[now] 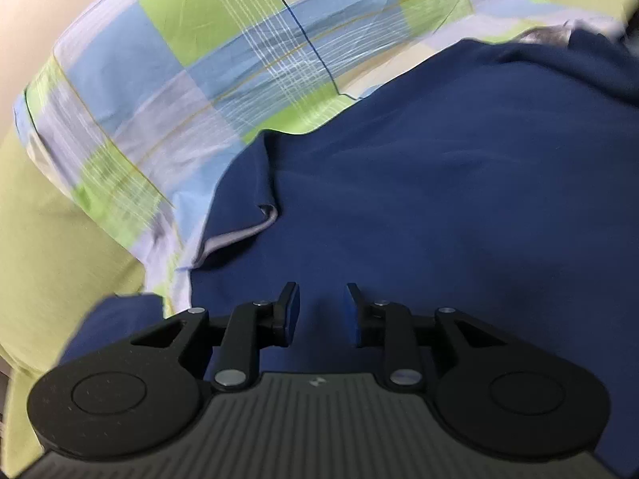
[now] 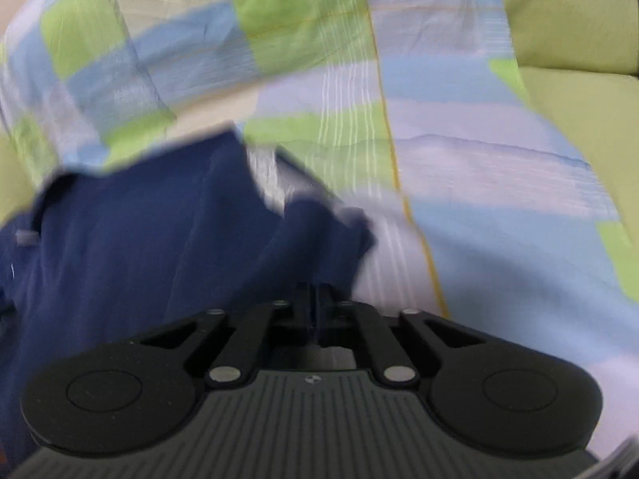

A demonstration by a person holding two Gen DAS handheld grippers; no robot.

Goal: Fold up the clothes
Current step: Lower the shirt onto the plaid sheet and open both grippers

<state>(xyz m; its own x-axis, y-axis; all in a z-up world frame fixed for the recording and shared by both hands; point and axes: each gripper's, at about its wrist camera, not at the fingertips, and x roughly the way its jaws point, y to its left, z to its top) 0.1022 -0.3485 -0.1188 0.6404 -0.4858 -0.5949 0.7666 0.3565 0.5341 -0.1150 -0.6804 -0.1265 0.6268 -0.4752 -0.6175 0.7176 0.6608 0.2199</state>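
Dark blue garment spread over a checked sheet of blue, green and pale lilac squares, reaching toward the sheet's left edge in the left wrist view. Near that edge, one corner of the garment turned over, showing a pale lining. Plain green bedding just beyond the sheet's edge.

Left gripper low over the blue cloth, its two fingers apart, with only cloth visible in the gap; touching or not, cannot tell.

Right gripper with fingers pressed together on a bunched edge of the same dark blue garment, close to where the cloth ends and the checked sheet begins. Right view blurred, so fine detail unclear. Green bedding at the sheet's far right edge.
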